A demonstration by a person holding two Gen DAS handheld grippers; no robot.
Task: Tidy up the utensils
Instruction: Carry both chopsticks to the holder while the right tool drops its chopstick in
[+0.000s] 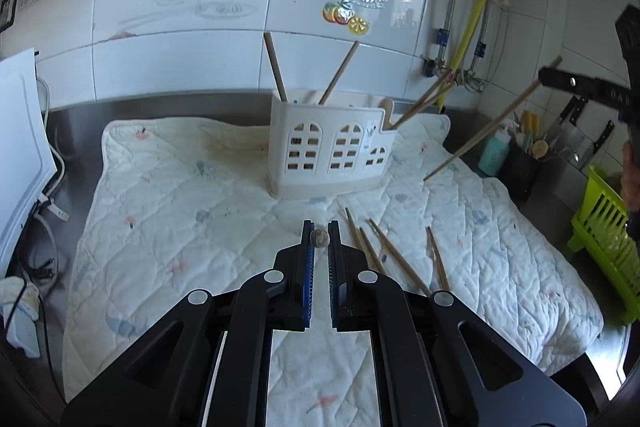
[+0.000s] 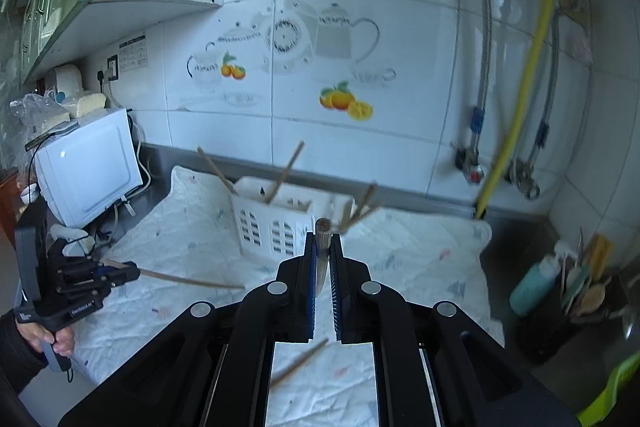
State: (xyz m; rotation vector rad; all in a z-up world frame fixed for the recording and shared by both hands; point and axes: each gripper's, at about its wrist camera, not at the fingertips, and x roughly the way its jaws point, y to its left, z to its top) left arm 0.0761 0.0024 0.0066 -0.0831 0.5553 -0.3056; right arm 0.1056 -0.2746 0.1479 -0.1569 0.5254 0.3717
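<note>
A white plastic utensil holder (image 1: 330, 151) stands on a quilted cloth (image 1: 180, 195), with several chopsticks standing in it. Several loose chopsticks (image 1: 384, 251) lie on the cloth in front of it. My left gripper (image 1: 320, 233) is shut on one chopstick (image 1: 320, 237), seen end-on; in the right wrist view that gripper (image 2: 134, 273) holds the chopstick (image 2: 188, 281) level above the cloth. My right gripper (image 2: 323, 241) is shut on another chopstick (image 2: 322, 251); in the left wrist view it (image 1: 552, 75) holds this chopstick (image 1: 492, 125) slanted, right of the holder (image 2: 280, 223).
A white microwave (image 2: 92, 167) stands at the left on the steel counter (image 1: 76, 115). At the right are a black utensil pot (image 1: 520, 167), a teal bottle (image 1: 496, 151), knives (image 1: 576, 131) and a green dish rack (image 1: 604, 235). Pipes and a yellow hose (image 2: 524, 83) run down the tiled wall.
</note>
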